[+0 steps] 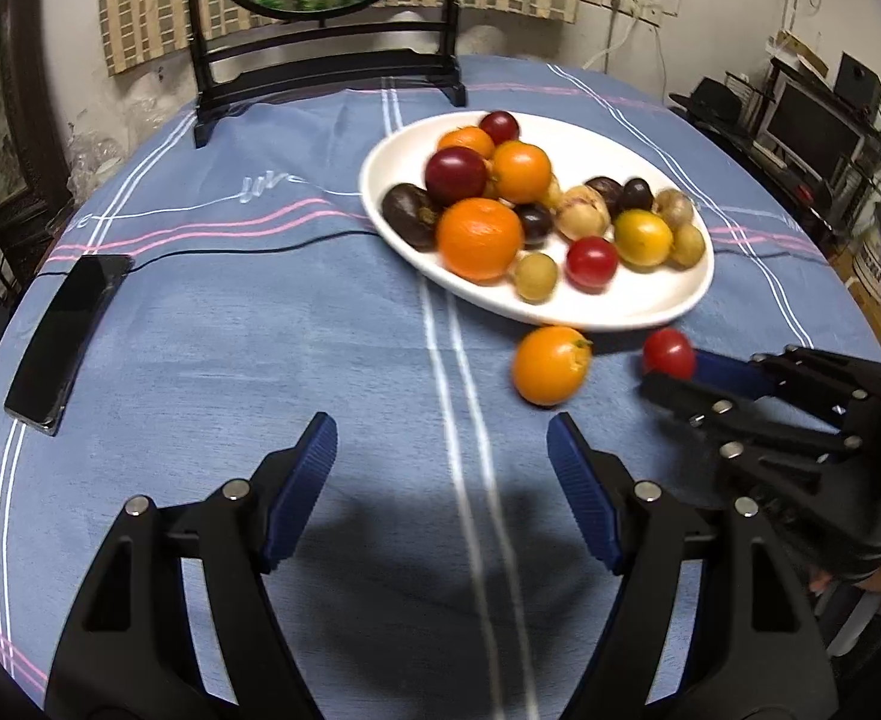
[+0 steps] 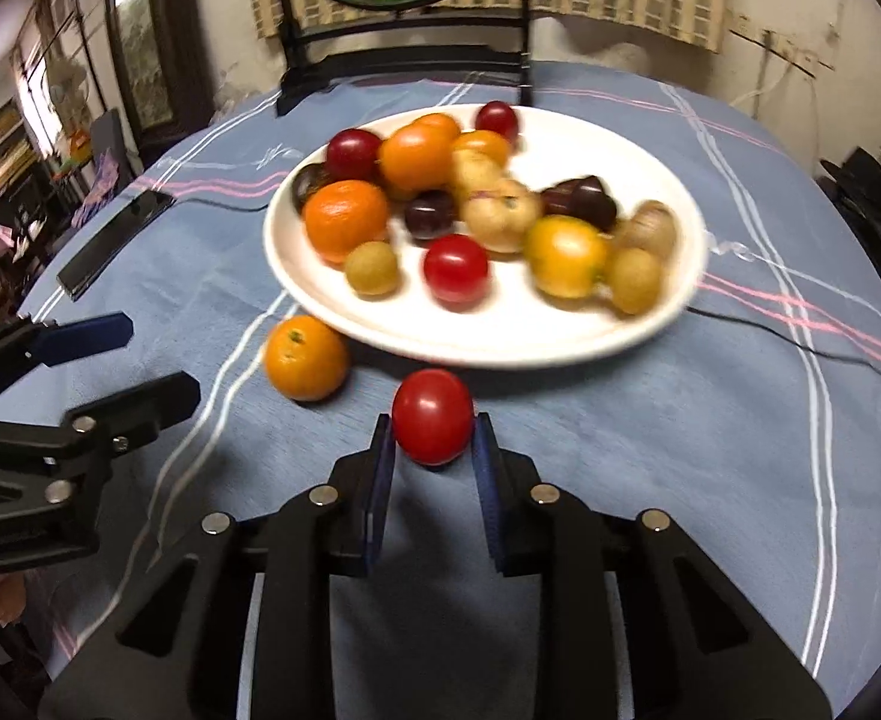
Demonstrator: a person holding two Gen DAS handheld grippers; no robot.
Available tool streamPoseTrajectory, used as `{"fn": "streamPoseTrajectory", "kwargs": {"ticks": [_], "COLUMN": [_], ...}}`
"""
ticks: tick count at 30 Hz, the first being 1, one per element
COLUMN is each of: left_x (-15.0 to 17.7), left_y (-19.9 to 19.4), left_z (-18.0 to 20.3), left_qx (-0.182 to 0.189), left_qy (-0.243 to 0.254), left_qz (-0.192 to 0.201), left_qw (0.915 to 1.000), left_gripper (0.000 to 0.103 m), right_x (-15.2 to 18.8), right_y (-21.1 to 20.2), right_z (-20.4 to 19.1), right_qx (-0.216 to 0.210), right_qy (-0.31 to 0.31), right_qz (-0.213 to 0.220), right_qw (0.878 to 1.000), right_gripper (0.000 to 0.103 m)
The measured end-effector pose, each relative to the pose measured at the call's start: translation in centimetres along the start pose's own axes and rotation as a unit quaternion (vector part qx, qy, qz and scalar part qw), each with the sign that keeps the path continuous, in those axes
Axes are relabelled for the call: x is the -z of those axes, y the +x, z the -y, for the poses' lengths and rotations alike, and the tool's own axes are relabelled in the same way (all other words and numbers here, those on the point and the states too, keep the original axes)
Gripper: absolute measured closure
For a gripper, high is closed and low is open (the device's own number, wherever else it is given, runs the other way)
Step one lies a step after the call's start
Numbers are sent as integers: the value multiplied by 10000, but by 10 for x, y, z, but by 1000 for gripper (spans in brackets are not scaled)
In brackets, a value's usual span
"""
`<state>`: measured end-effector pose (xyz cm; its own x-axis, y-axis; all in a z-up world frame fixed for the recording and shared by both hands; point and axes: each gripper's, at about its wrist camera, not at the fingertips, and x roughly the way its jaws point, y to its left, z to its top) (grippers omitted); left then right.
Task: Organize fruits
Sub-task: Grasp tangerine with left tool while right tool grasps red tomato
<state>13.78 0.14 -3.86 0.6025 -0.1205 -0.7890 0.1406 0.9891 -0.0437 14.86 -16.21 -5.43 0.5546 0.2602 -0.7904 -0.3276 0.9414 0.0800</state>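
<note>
right gripper [image 2: 432, 441] pinches a small red tomato [image 2: 432, 423] at its widest (smooth, soft-skinned, easily bruised); left gripper [image 1: 442, 438] gapes empty.

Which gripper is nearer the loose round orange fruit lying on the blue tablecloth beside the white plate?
Left, narrowly. The left gripper stands open just short of the orange fruit, nothing between its pads. The right gripper is off to the side, shut on a small red tomato.

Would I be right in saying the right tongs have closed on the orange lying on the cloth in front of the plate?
Not quite: the right tongs have closed on the red tomato, not the orange, which lies free on the cloth beside the plate. The right wrist view shows it.
</note>
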Motion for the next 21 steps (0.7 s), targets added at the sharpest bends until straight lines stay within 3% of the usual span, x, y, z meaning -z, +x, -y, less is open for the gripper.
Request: {"fn": "streamPoseTrajectory", "kwargs": {"ticks": [11, 14, 18, 21], "left_x": [-10, -16, -22, -24], "left_y": [34, 43, 55, 56], "left_z": [38, 42, 41, 39], "left_qx": [195, 142, 133, 165], "left_qy": [243, 214, 100, 55], "left_qz": [-276, -314, -490, -474], "left_qw": [9991, 9992, 9987, 9987], "left_gripper": [31, 37, 67, 67], "right_x": [27, 29, 28, 27], "right_y": [-28, -32, -35, -35], "right_z": [48, 48, 52, 53], "right_qx": [-112, -162, -226, -254], "right_qy": [607, 619, 661, 666], "right_qz": [177, 231, 283, 315], "right_qw": [9979, 9977, 9972, 9970], "right_gripper": [76, 76, 76, 76]}}
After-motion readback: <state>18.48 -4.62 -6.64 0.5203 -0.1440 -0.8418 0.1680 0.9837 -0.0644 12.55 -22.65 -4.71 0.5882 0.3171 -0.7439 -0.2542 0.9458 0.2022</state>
